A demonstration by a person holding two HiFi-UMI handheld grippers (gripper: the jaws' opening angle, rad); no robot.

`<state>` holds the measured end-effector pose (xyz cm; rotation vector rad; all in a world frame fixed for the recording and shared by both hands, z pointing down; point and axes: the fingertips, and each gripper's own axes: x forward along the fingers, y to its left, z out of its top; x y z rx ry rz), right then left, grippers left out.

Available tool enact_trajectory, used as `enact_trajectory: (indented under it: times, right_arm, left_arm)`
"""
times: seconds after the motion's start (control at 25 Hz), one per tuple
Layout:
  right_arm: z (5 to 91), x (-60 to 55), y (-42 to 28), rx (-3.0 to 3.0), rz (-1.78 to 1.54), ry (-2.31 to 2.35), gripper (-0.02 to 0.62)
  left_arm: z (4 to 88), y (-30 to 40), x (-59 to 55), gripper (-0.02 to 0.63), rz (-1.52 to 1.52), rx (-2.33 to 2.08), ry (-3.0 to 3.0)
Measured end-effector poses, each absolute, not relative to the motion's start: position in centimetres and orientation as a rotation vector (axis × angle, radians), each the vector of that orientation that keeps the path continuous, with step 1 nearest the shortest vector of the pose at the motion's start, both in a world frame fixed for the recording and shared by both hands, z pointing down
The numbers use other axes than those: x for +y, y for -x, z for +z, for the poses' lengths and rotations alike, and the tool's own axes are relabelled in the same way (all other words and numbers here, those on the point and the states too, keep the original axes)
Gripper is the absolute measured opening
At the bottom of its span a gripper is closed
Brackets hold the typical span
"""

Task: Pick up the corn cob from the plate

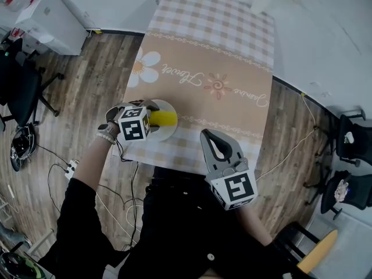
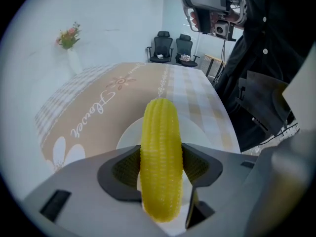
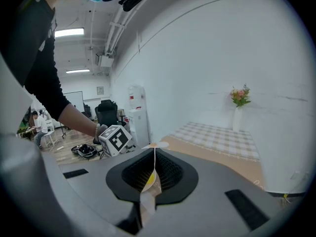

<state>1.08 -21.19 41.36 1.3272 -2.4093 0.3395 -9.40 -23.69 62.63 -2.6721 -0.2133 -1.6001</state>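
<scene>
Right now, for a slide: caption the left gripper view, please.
Left gripper closed on the yellow corn cob at the white plate.

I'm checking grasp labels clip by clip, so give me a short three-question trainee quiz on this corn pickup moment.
1. True or false: the right tool grips the corn cob.
2. What is seen beneath the corn cob? A. a white plate B. a wooden board C. a metal tray
3. In a few words: how do the jaws of the left tool stand?

Key:
1. False. The right tool's jaws are together with nothing between them.
2. A.
3. Closed on the corn cob, with one pad against each side of it.
</scene>
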Motion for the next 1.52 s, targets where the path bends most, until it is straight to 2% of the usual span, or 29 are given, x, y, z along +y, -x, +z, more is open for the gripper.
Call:
enact_trajectory:
  times: [0.44,1.52]
  right_arm:
    - [41.2,-20.3,-1.2,-2.427,0.319,-1.301,0.043]
    - [37.4,-18.4,-1.5,-2.556,0.147,-1.234,0.043]
  left_arm:
    - [60.4,9.6,-24.0,0.256,-1.528,0.104,2.864]
    - [49.4,9.1,-23.5,0.256,-1.008,1.008,2.98]
